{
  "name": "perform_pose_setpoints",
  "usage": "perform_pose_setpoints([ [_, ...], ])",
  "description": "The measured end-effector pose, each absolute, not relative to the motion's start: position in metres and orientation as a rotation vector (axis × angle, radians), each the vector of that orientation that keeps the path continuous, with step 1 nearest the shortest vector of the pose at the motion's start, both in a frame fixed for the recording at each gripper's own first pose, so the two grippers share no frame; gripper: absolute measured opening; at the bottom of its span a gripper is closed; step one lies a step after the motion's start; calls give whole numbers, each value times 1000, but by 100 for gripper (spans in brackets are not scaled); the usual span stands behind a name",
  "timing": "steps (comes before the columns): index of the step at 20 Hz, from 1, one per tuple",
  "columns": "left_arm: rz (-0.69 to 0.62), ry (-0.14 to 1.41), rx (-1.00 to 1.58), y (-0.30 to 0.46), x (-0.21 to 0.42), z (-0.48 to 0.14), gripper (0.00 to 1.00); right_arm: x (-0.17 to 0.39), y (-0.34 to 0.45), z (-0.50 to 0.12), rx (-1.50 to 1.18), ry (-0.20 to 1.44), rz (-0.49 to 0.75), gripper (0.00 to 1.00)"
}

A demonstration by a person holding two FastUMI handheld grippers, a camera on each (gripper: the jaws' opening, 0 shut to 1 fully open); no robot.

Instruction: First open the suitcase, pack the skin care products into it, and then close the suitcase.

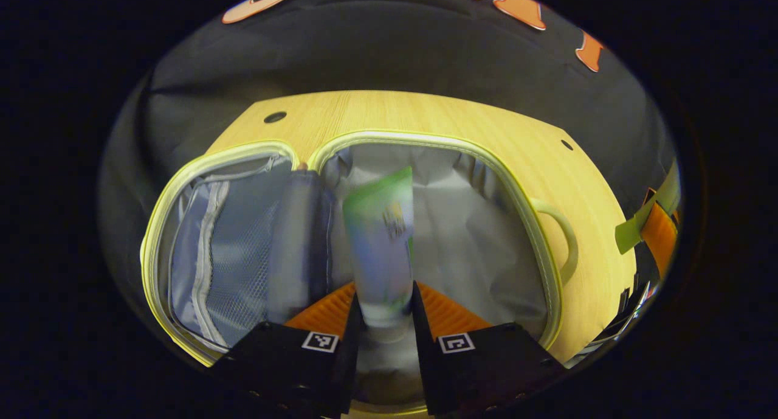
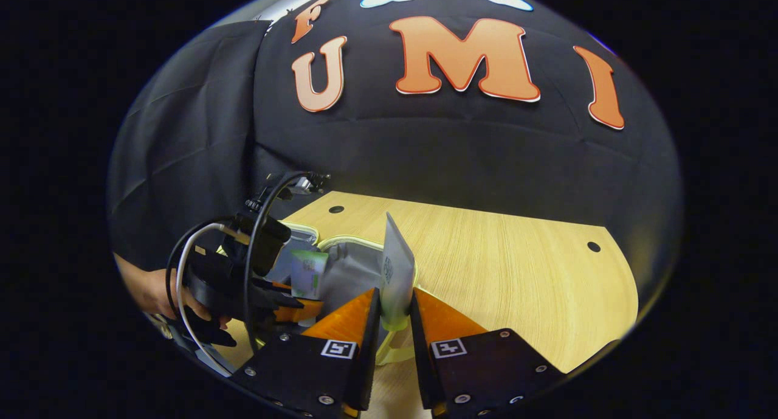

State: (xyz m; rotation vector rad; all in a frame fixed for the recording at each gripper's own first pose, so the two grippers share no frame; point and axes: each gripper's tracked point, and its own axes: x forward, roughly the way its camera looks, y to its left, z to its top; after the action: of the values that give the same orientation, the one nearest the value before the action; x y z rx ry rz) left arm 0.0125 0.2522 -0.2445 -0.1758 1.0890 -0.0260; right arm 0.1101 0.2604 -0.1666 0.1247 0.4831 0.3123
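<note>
Evidently ready for packing, the left gripper [image 1: 384, 312] jaws clamp a green tube [image 1: 380, 242] over the open suitcase [image 1: 535, 224], while the right gripper [image 2: 395, 322] jaws pinch a white sachet [image 2: 398, 273].

We note the table [image 1: 425, 115] as matt wood-grain; suitcase lining [image 1: 468, 224] grey crinkled cloth, mesh pocket [image 1: 243, 255]; green-topped tube [image 1: 380, 236] blurred, probably glossy plastic.

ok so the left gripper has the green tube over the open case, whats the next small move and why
Probably lower it and let go. The left gripper has both fingers pressed on the green tube, which hangs above the grey lining of the open suitcase, beside a grey bottle already inside. The right gripper holds a white tube next in line.
</note>
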Motion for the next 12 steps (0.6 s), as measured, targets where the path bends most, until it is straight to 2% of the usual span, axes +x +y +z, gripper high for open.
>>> perform_pose_setpoints([
  [4, 33, 1186, -201, 250, 7, -261, 44, 117, 269, -180, 145, 528, 333, 31],
  [8, 44, 1156, -225, 252, 9, -259, 44, 123, 278, -193, 175, 578, 355, 31],
  [10, 5, 1128, -266, 245, 6, -249, 48, 125, 285, -199, 180, 601, 370, 31],
  [12, -19, 1087, -289, 244, 2, -234, 62, 126, 293, -208, 188, 630, 383, 31],
])
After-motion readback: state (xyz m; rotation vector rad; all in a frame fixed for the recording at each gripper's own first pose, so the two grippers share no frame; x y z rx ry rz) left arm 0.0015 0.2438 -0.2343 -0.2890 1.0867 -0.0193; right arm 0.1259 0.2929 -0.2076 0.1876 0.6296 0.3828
